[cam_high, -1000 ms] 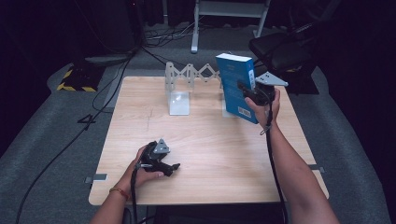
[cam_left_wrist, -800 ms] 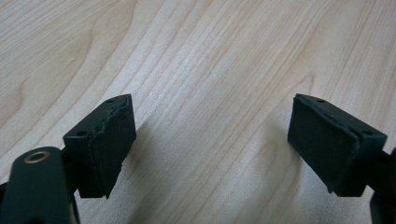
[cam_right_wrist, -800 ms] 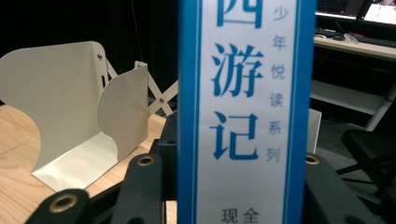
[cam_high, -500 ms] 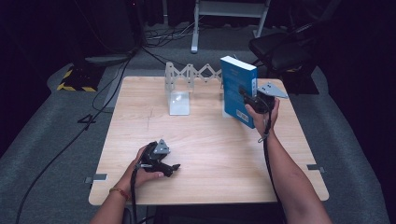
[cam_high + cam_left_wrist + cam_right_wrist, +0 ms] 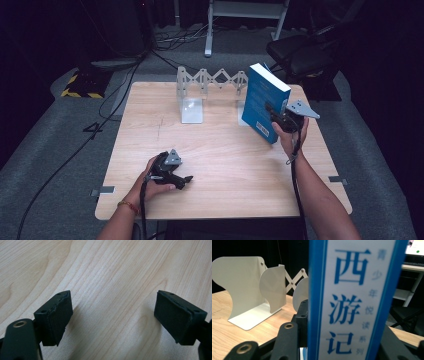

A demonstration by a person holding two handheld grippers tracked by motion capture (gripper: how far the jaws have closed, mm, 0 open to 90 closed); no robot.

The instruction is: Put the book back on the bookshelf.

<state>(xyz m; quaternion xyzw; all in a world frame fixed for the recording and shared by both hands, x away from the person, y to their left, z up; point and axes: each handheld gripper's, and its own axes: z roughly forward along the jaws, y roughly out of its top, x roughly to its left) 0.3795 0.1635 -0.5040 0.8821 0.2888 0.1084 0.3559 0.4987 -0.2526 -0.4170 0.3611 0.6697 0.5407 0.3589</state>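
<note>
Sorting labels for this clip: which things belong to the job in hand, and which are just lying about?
In the job: blue book, right gripper clamped on it, expanding bookend rack.
Lying about: black chair, yellow-striped box, floor cables.

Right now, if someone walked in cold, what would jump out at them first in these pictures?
The blue book stands out most: it is tilted near the table's far right, clamped by its spine in the right gripper, with large Chinese characters close up in the right gripper view. Just behind it stands a white expandable bookend rack at the far edge of the wooden table. The left gripper rests open on the near left, holding nothing.
</note>
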